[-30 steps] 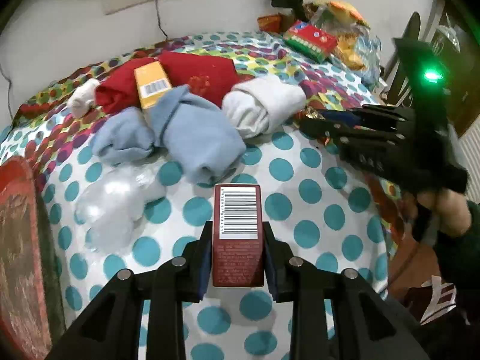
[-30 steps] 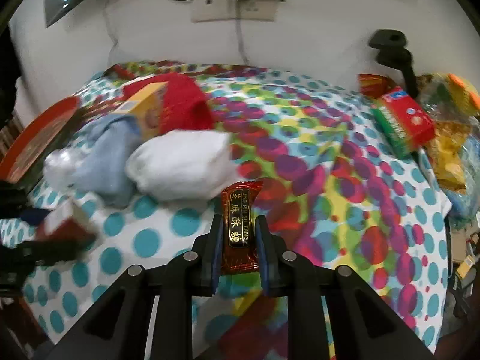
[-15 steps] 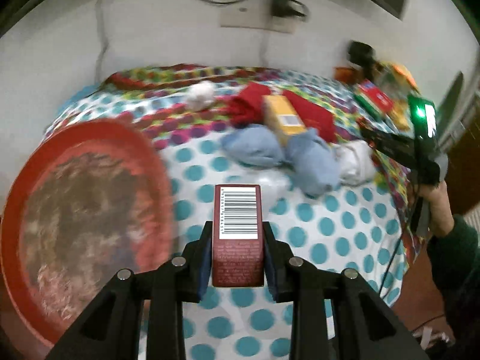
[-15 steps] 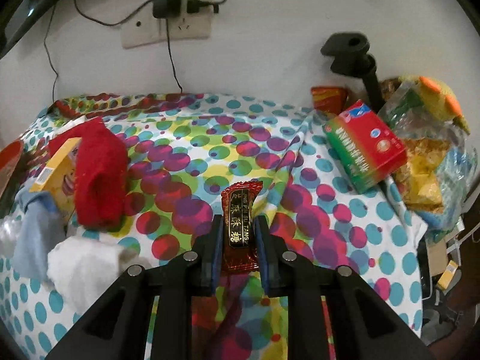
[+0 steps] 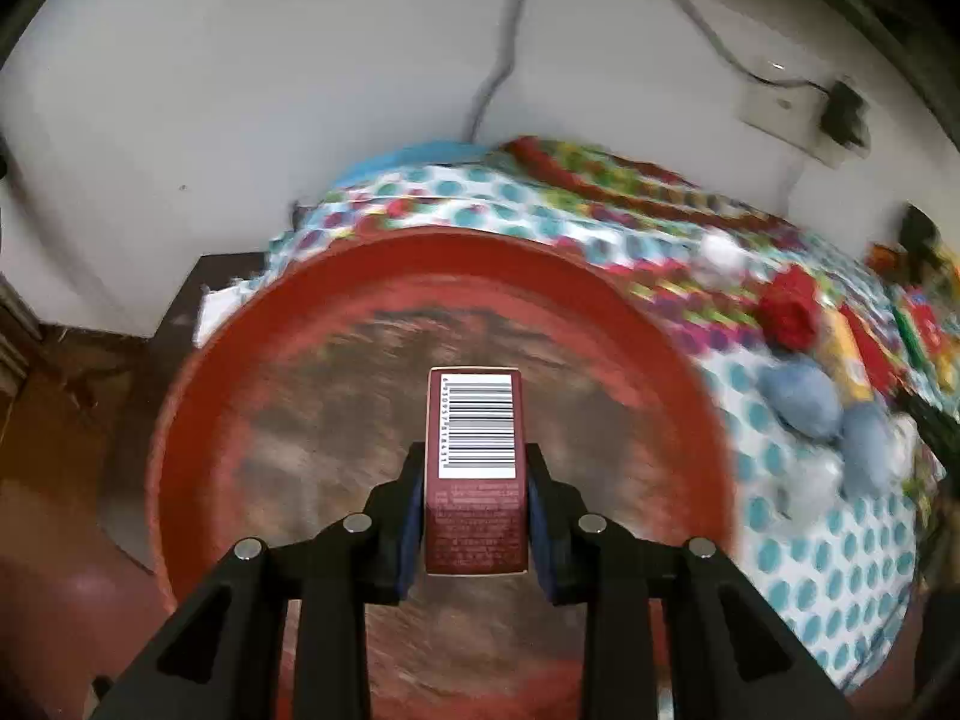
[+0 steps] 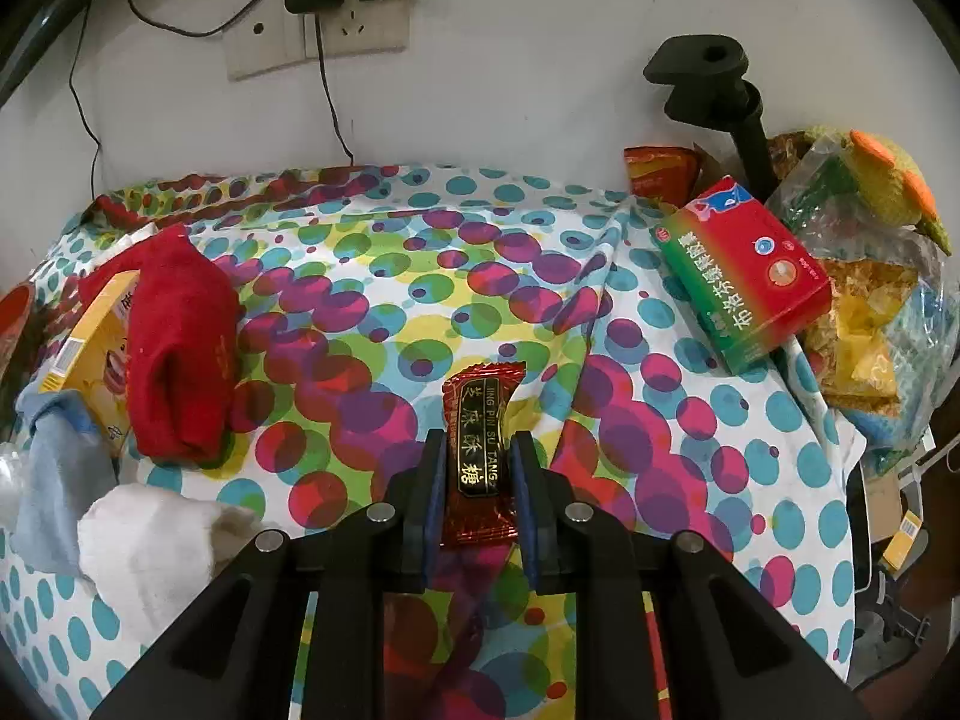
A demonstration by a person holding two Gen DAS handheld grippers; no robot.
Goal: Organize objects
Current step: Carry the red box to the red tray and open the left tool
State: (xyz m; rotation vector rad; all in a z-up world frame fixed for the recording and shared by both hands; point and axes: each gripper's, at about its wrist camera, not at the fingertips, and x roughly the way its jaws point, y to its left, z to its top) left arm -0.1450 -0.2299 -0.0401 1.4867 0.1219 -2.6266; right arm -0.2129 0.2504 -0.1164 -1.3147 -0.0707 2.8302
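Observation:
My left gripper [image 5: 474, 468] is shut on a small dark red box [image 5: 475, 498] with a barcode on its upper face. It hangs over a large round red tray [image 5: 198, 420] at the left end of the table; the view is blurred by motion. My right gripper [image 6: 479, 468] is shut on a red candy wrapper [image 6: 480, 414] with gold lettering, held above the polka-dot cloth [image 6: 372, 276] in the middle of the table.
A red sock [image 6: 177, 336], yellow box [image 6: 90, 348], blue cloth [image 6: 57, 468] and white sock [image 6: 156, 546] lie at left. A red-green box [image 6: 744, 270], snack bags [image 6: 864, 312] and black stand [image 6: 726, 102] sit at right. A wall socket [image 6: 318, 30] is behind.
My left gripper swung left with the dark red box, from above the dotted cloth to over the red tray. My right gripper shifted right with the candy, then held still.

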